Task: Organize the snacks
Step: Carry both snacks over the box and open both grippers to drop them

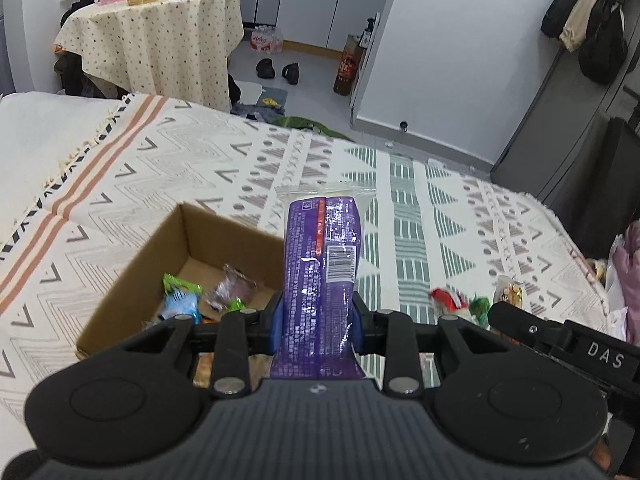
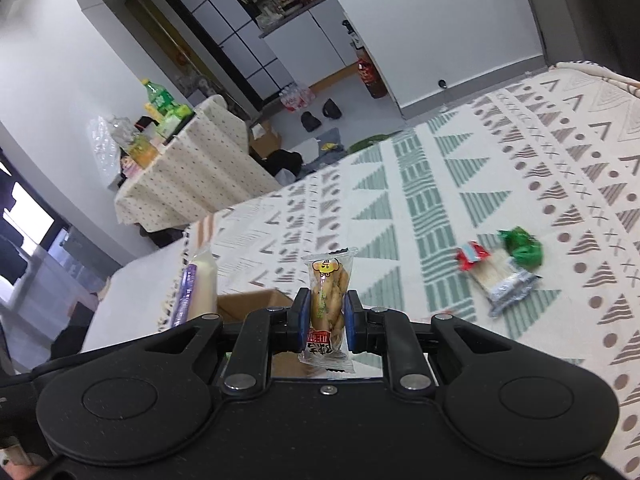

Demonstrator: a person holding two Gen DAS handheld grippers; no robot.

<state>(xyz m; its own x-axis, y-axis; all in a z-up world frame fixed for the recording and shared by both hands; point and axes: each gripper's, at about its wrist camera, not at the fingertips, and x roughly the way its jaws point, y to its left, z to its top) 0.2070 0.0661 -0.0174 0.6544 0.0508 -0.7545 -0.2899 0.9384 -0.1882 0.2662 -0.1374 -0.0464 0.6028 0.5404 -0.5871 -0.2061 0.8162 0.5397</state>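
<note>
A: Gripping check, left gripper (image 1: 318, 320): blue pads closed against both sides of a long purple snack packet (image 1: 320, 264), held upright, barcode side facing the camera, clear sealed end on top.

B: Position relative to the cardboard box (image 1: 132, 280)?

A: Packet hangs just beside the box's right edge, above the patterned blanket (image 1: 420, 220). Box is open-topped and sits on the blanket. Inside it: a blue wrapper (image 1: 180, 304), a green wrapper (image 1: 178, 283) and a clear purplish one (image 1: 232, 286), lying loose on the bottom.

B: Right gripper (image 2: 327, 322)?

A: Pads narrowly closed on a small clear packet of brown twisted snacks (image 2: 328, 304), upright, cartoon face at the top, red label at the bottom. From this view a corner of the box shows just behind the fingers, and the purple packet stands to the left.

B: Remaining items?

A: Still out on the blanket, to the right: a red-and-white packet (image 2: 486, 266) touching a green wrapper (image 2: 522, 246). Both blurred; contents cannot be read. Beyond the blanket, a round table under a dotted cloth (image 1: 160, 40).
</note>
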